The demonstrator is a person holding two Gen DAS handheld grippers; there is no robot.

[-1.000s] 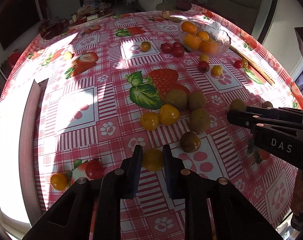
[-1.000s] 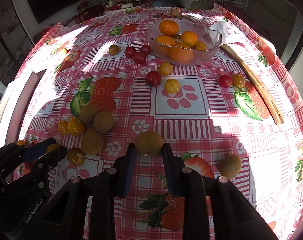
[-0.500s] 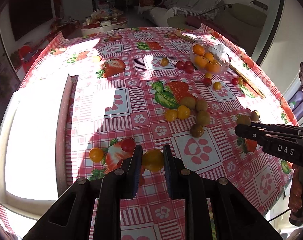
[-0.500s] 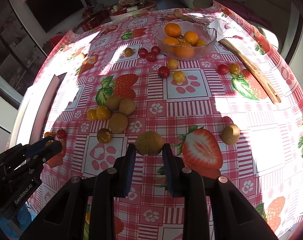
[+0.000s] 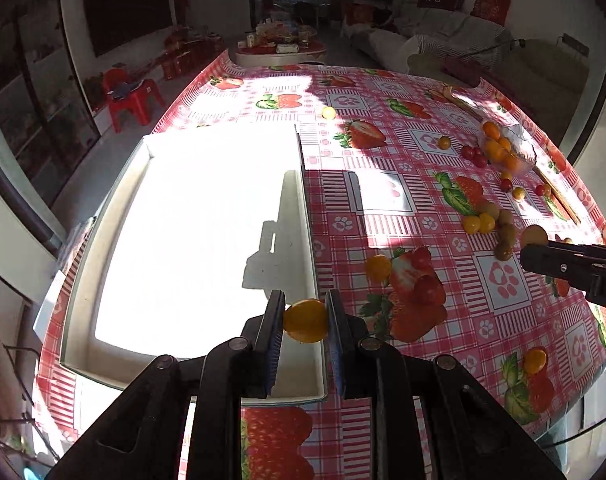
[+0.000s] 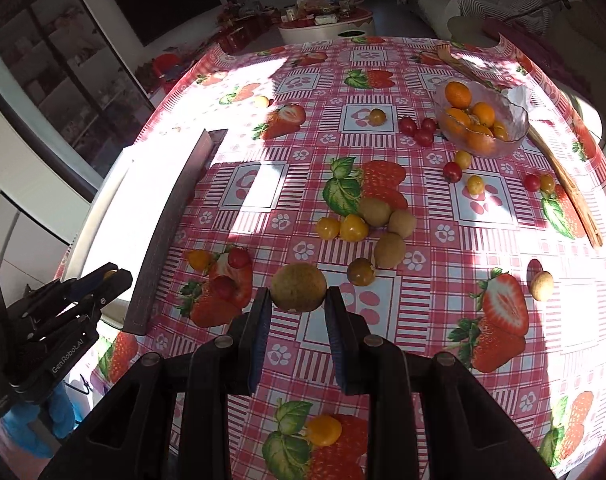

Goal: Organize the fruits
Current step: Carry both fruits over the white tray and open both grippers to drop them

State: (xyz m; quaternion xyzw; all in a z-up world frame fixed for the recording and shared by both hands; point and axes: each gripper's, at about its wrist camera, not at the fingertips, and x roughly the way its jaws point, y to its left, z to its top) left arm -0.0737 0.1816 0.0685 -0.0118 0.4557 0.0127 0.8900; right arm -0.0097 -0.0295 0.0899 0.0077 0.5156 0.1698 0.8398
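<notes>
My left gripper (image 5: 305,320) is shut on a yellow tomato (image 5: 305,321) and holds it above the right rim of a white tray (image 5: 199,224) at the table's left. My right gripper (image 6: 298,300) is shut on a brown kiwi (image 6: 299,287), held above the strawberry tablecloth. It shows at the right of the left wrist view (image 5: 543,258), and the left gripper shows at the left of the right wrist view (image 6: 103,280). Kiwis (image 6: 389,250) and yellow tomatoes (image 6: 353,227) lie clustered mid-table.
A glass bowl (image 6: 515,136) of oranges stands at the far right, with red cherry tomatoes (image 6: 423,130) beside it. A wooden stick (image 6: 571,188) lies along the right edge. Loose tomatoes (image 6: 239,258) lie near the tray; one kiwi (image 6: 541,286) lies at right.
Both grippers rose and pulled back with their fruit. The left one swung left, so its tomato is now over the white tray's rim. The right one moved left with the kiwi.
</notes>
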